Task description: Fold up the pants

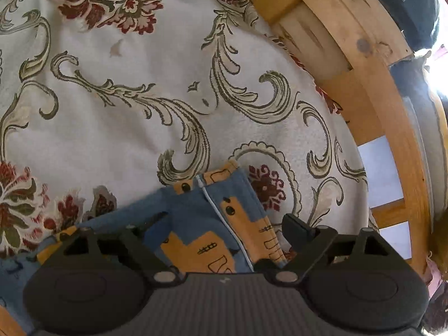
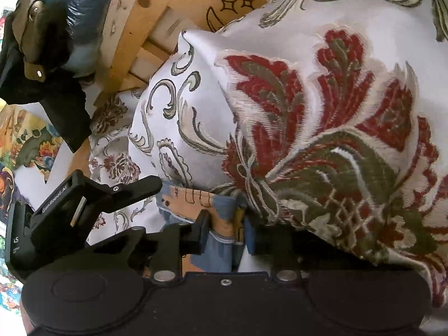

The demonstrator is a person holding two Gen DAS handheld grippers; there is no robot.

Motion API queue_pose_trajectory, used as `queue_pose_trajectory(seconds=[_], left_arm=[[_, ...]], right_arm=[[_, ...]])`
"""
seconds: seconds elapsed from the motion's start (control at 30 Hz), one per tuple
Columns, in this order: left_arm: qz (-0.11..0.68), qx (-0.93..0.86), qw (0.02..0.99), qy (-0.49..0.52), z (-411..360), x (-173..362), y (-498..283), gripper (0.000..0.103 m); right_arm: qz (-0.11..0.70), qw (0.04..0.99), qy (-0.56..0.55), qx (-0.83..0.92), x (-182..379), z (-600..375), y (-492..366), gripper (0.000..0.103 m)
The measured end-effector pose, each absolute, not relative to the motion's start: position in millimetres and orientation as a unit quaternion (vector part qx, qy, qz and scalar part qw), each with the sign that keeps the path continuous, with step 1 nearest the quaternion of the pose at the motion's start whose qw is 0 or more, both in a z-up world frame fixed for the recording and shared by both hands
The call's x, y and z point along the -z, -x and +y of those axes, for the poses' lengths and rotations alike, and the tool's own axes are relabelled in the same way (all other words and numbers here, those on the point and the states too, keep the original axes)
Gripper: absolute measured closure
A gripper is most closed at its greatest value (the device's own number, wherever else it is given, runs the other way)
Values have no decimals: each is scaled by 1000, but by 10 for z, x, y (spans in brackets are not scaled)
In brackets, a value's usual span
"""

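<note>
The pants (image 1: 201, 224) are blue with orange vehicle prints and a pale seam, lying on a cream floral cover (image 1: 126, 64). In the left wrist view my left gripper (image 1: 224, 225) hovers just above them, open, fingers spread to either side of the cloth. In the right wrist view my right gripper (image 2: 226, 236) is shut on a bunched edge of the pants (image 2: 221, 221), blue and orange cloth pinched between the pads. A raised fold of the floral cover (image 2: 322, 128) bulges over the right finger and hides the remainder of the garment.
A wooden slatted frame (image 1: 364, 64) borders the cover on the right in the left wrist view, with pale floor showing through it. In the right wrist view the other gripper's black body (image 2: 84, 201) sits close on the left; dark clothing (image 2: 50, 64) and wooden boards (image 2: 156, 14) lie beyond.
</note>
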State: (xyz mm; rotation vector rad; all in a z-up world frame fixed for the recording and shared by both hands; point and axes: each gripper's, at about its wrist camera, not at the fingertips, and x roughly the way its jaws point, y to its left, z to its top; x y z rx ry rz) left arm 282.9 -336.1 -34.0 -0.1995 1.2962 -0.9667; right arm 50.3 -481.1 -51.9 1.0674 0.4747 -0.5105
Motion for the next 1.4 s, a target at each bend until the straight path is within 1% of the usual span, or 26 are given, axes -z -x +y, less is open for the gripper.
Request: queue_pose_trajectory(seconds=[0.03,0.07,0.1,0.17,0.27,0.4,0.47,0.53,0.67,0.77,0.83,0.9,0.97,1.0,1.03,1.07,1.1,1.13,1.17,1.23,1.4], left_arm=[[578,431,687,88,-3370,335,-2818,11],[578,429,689,87,-3377,333,-2811,11],[578,428,690,86,-3398,337,-2803,11],[579,427,690,84,-3420,328,-2788,11],[583,428,685,92,-3414,273,-2789,11],[584,442,674,102,-3312,115,-2843,11],[584,452,667,98,-3261,22,-2870,11],[584,458,664,88,-3218,-52,-2885,11],[589,448,670,55,-3169,-61,-2890,10],[601,442,663,64,-3092,40,-2892,11],[607,433,663,69,-3051,92,-2911,13],[610,422,667,67,-3039,112,-2930,22],[614,412,671,58,-3032,121,-2943,30],[614,411,671,57,-3012,126,-2940,40],[614,408,673,57,-3003,133,-2941,48],[614,404,675,58,-2986,136,-2941,63],[612,403,678,62,-2960,133,-2940,74],[608,403,680,67,-2929,125,-2938,78],[604,405,682,72,-2884,109,-2937,86],[597,410,684,86,-2799,66,-2922,88],[564,429,697,112,-2350,-91,-2801,89]], right_arm=[[225,809,-488,239,504,-4792,-520,75],[226,813,-480,240,489,-4775,-536,77],[226,817,-474,241,476,-4763,-539,82],[227,824,-459,241,450,-4737,-552,87],[224,863,-384,238,295,-4569,-609,90],[219,933,-207,197,48,-4083,-742,90],[227,951,-114,176,9,-3798,-816,90],[232,959,-49,153,17,-3572,-860,91],[241,962,38,119,69,-3256,-916,91],[250,960,72,104,110,-3142,-930,91],[254,958,85,98,117,-3088,-924,91],[260,957,92,91,134,-3056,-902,91],[263,955,102,88,146,-3027,-904,91],[265,955,104,86,147,-3005,-903,91],[266,954,106,84,152,-2999,-901,91],[268,954,109,83,154,-2988,-898,91],[269,953,112,82,159,-2979,-896,91],[269,953,115,81,161,-2977,-890,91],[265,953,119,79,150,-2958,-871,91],[256,955,132,73,118,-2908,-821,91],[226,958,176,34,46,-2676,-644,91]])
